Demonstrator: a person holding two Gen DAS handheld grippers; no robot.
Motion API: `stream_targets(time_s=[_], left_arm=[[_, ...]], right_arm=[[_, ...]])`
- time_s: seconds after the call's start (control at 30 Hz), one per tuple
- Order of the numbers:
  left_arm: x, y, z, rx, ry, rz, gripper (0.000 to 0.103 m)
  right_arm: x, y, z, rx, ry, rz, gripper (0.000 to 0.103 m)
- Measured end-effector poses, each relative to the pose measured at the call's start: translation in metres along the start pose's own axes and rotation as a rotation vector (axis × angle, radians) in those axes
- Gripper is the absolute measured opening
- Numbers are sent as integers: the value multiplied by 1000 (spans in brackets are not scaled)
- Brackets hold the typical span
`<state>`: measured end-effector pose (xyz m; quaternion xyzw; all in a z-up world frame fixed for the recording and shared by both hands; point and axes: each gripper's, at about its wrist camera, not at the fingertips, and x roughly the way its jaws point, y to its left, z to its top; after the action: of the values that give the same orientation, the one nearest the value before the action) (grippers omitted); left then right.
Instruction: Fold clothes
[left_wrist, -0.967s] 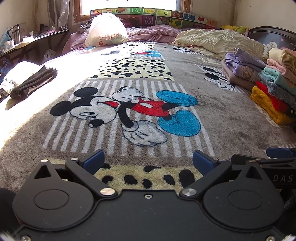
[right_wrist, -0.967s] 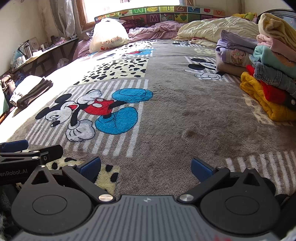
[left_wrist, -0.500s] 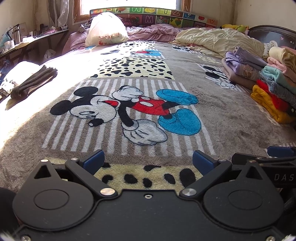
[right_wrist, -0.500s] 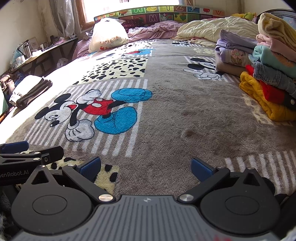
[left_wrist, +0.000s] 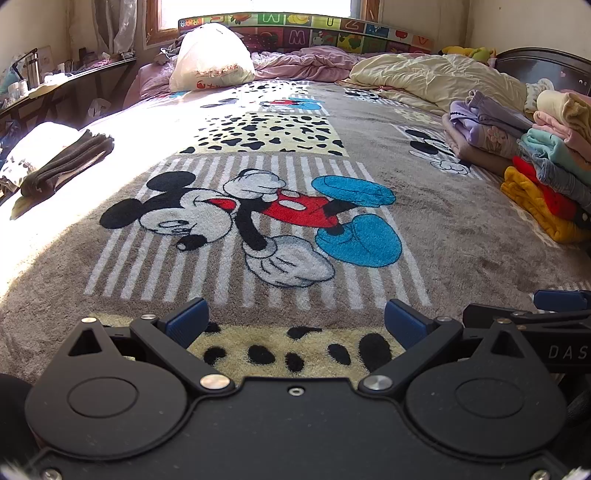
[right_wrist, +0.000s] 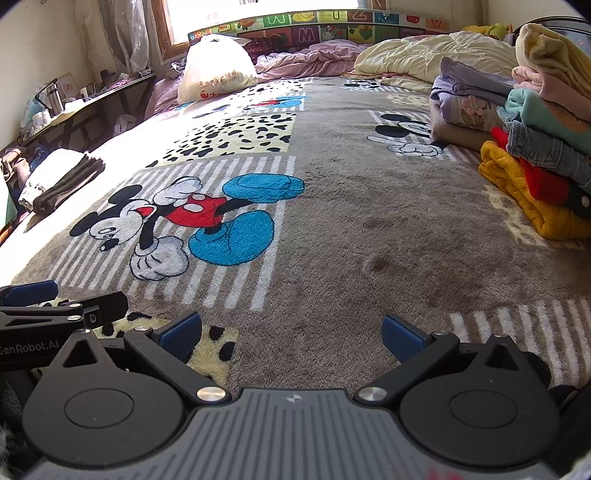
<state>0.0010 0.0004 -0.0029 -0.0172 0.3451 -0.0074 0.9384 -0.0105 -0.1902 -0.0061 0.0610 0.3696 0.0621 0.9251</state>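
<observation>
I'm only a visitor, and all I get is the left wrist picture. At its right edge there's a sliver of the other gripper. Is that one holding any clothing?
Observer: No. In the right wrist view the right gripper is open with nothing between its fingers; only the cartoon blanket shows in the gap.
Operator: Funny, I can read "DAS" on it. Does my own gripper carry any writing?
Observer: Yes. From the right wrist view, the side of the left gripper shows white lettering ending "enRobot.AI"; the first letter is cut off at the picture's edge.
</observation>
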Motion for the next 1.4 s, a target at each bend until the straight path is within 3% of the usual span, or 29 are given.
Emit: stream_targets(time_s=[1.4], left_arm=[[5, 1, -4, -5, 25, 8, 103]], right_arm=[[3, 1, -2, 3, 10, 5, 103]])
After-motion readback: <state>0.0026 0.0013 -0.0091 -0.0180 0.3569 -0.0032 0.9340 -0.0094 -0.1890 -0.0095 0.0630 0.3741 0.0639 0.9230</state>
